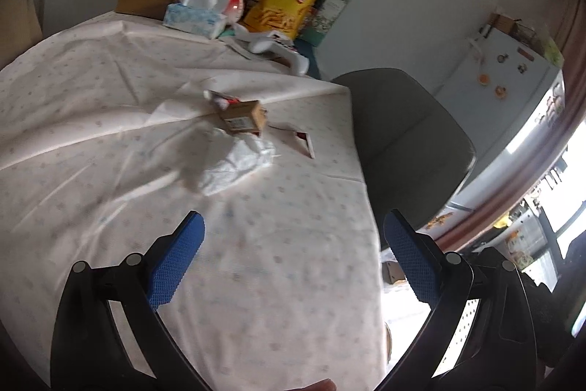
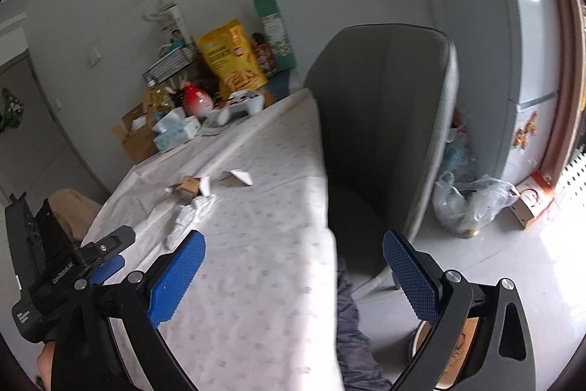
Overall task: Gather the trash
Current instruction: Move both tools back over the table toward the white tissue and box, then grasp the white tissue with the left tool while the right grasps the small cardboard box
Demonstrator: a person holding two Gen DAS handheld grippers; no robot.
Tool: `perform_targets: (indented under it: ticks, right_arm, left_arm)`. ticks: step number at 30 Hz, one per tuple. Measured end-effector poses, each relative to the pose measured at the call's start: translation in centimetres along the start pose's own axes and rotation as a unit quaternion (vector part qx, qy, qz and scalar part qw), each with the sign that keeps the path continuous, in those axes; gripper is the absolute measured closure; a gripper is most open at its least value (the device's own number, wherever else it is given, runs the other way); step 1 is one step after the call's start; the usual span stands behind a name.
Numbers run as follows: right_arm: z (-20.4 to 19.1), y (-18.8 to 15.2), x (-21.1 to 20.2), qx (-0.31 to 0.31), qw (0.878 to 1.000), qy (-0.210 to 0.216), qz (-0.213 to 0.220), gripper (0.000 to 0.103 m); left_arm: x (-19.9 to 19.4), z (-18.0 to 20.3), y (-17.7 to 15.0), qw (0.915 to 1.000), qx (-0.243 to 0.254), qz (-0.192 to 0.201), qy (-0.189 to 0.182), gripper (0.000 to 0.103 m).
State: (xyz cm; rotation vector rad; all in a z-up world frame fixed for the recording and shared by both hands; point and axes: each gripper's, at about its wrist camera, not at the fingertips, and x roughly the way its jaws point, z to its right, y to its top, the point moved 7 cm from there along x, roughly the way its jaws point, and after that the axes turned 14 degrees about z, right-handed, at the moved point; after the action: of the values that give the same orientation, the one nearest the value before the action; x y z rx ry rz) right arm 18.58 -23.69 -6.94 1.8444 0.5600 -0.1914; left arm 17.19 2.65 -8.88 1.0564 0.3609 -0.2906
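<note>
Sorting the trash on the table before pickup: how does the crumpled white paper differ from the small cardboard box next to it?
The crumpled white paper is soft, shapeless and plain; the small cardboard box is rigid, square-edged and brown with a printed label. The paper spreads wider and flatter, the box is more compact. Both lie mid-table on the tablecloth, close together, beyond both open grippers.

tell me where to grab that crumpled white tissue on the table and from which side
Take the crumpled white tissue across its raised, bunched middle, coming down from above with the left tongs, which are open and closest. It lies soft and low on the tablecloth, so a sideways approach would likely just push it. Its far end sits by the small cardboard box, so close near the nearer half.
</note>
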Motion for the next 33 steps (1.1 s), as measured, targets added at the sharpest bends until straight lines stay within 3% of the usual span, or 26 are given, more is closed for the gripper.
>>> perform_targets:
  ticks: [15, 28, 33]
  right_arm:
    - [-4.2, -1.9, 4.8, -0.046, 0.997, 0.045, -0.032, 0.008]
    - [-6.4, -2.7, 8.7, -0.059, 0.995, 0.062, -0.046, 0.008]
    - [-7.2, -3.3, 11.5, -0.064, 0.993, 0.074, -0.070, 0.015]
  left_arm:
    - [-0.7, -7.5, 2.5, 0.9976, -0.023, 0.024, 0.060, 0.006]
    - [-0.8, -10.6, 3.9, 0.9966, -0.024, 0.034, 0.071, 0.006]
    - [0.1, -11.1, 4.3, 0.9968, -0.027, 0.028, 0.070, 0.006]
